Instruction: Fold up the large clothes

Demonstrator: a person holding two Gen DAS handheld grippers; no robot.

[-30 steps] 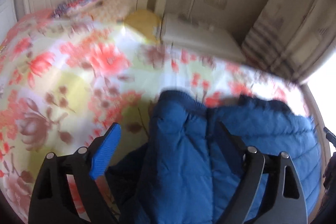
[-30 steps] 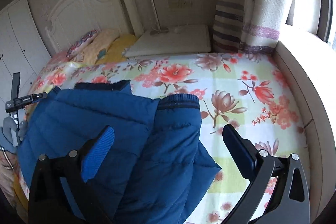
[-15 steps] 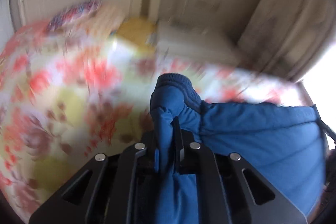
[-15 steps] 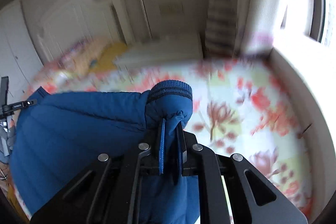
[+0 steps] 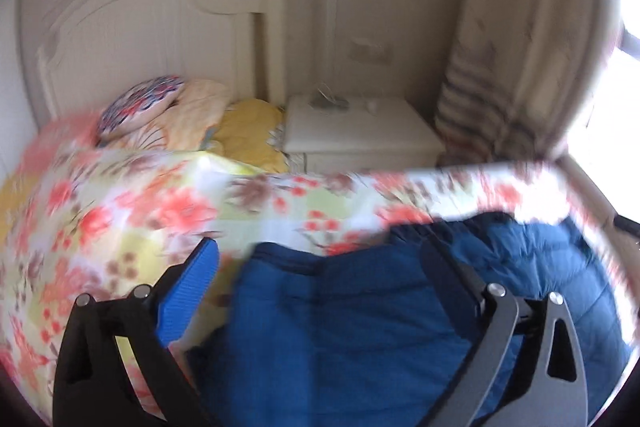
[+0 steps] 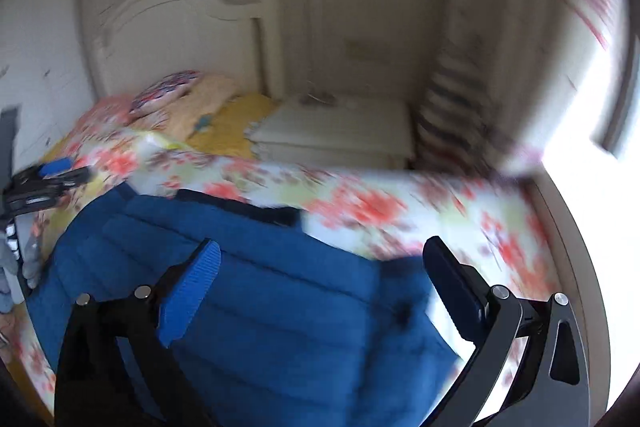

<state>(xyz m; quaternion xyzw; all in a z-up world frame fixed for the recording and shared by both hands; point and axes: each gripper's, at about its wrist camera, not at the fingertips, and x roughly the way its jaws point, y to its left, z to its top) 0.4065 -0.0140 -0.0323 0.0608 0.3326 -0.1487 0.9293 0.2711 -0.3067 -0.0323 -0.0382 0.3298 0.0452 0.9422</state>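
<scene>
As jaws opened, both grippers (image 5: 320, 267) (image 6: 324, 263) (wide) empty.

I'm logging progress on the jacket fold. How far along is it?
Done: the blue puffer jacket lies on the floral bedspread with both sleeves folded in. In hand: nothing; left gripper and right gripper have just opened. Left: probably folding the body over.

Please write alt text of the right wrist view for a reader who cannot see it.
The open right gripper hangs above a blue padded jacket lying on a bed with a floral sheet. Behind are pillows, a white headboard and a nightstand.
</scene>
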